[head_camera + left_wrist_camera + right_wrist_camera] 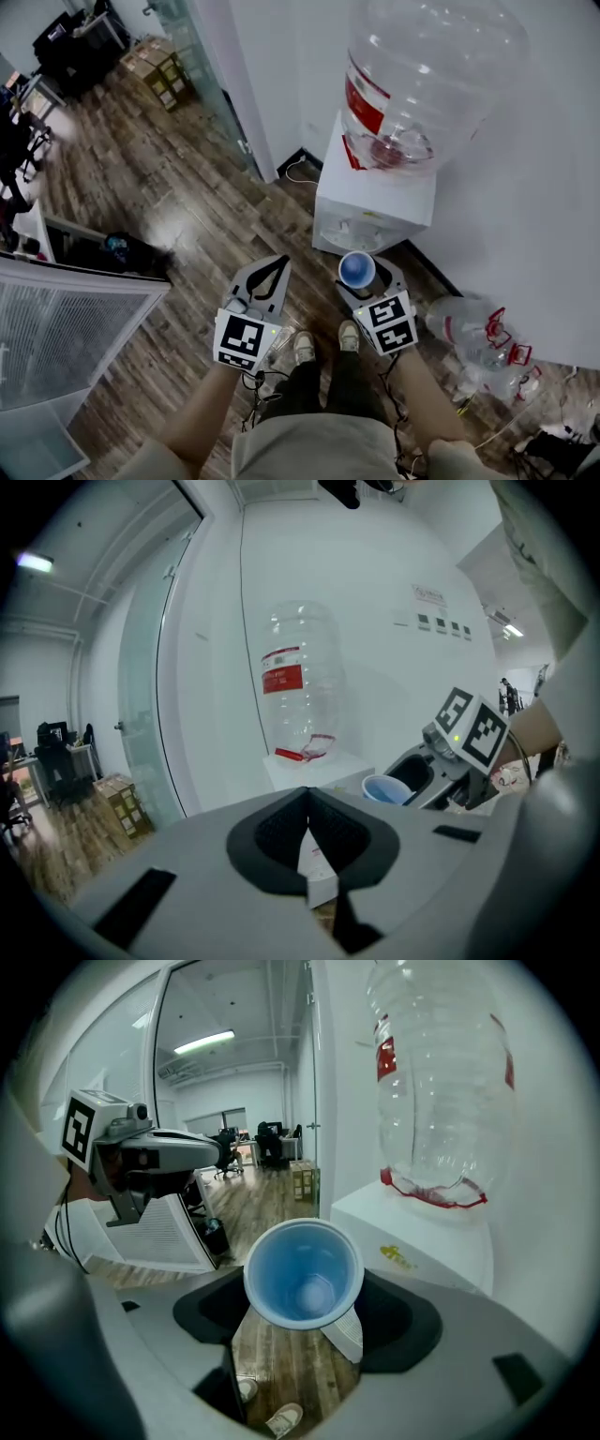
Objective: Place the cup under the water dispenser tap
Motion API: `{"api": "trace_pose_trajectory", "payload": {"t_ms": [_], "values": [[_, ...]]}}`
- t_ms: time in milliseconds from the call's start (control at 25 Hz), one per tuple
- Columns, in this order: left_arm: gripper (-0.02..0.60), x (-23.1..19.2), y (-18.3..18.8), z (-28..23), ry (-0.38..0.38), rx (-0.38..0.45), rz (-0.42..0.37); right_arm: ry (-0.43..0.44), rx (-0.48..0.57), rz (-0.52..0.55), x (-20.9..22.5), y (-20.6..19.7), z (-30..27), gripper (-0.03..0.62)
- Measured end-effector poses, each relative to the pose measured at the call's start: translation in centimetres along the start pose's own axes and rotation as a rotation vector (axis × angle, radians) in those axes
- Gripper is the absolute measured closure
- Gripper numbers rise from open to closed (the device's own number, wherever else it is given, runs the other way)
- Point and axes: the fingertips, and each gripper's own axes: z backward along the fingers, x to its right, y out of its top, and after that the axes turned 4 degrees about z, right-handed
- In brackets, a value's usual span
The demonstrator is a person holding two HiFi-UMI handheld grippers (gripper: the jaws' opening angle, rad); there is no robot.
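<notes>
Holding cup (305, 1283) upright just in front of water dispenser (373, 199) | right gripper (366, 284) clamped on cup; left gripper (307, 829) jaws together, empty | step: approach | next: lower cup beneath dispenser tap, keep level

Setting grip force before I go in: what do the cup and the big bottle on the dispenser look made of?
Cup: probably thin blue plastic, smooth and matt, with a rolled rim. Bottle: clear glossy plastic, likely rigid; the wall behind shows through it.
</notes>
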Motion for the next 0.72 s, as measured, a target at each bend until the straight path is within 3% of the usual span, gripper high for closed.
{"api": "trace_pose_trajectory", "payload": {"t_ms": [480, 720], "values": [[0.575, -1.6, -9.3, -8.2, 0.095, -0.081, 0.117, 0.175, -0.093, 0.008, 1.0, -6.8, -13.1, 0.241], [0.575, -1.9, -15.1, -11.1, 0.134, -0.131, 0.152, 0.204, -0.119, 0.020, 2.0, -10.9, -19.0, 0.240]]}}
